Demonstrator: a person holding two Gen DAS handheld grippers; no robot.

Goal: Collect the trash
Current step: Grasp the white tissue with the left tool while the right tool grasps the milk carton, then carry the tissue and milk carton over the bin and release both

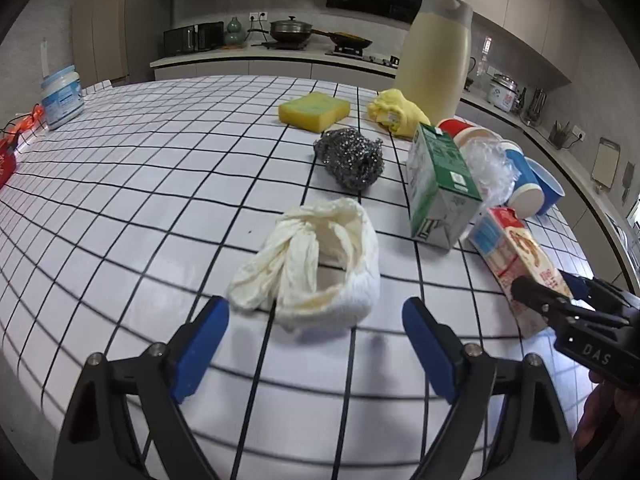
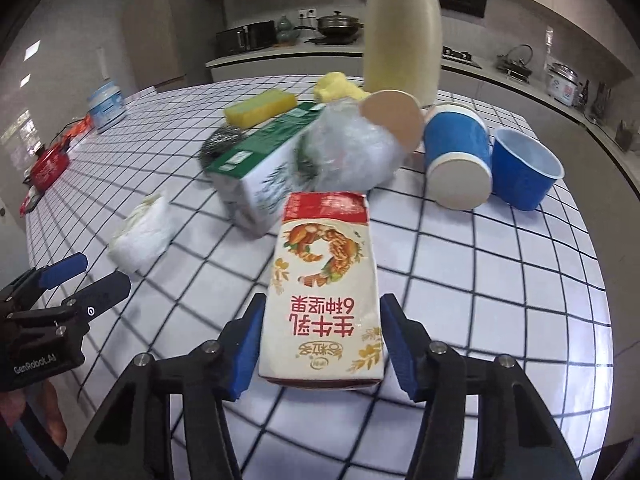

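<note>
On the checked kitchen table (image 1: 140,184), both hand-held grippers gape, gripping nothing.

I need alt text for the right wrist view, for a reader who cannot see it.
The right gripper straddles a red-and-white milk carton lying on a grid-patterned tablecloth, its blue jaws at the carton's sides. Behind lie a green carton, crumpled plastic and blue paper cups. The left gripper is at the left edge.

Both grippers tilt downward: left gripper (image 1: 316,316) with jaws spread wide, right gripper (image 2: 320,344) with jaws narrower.
</note>
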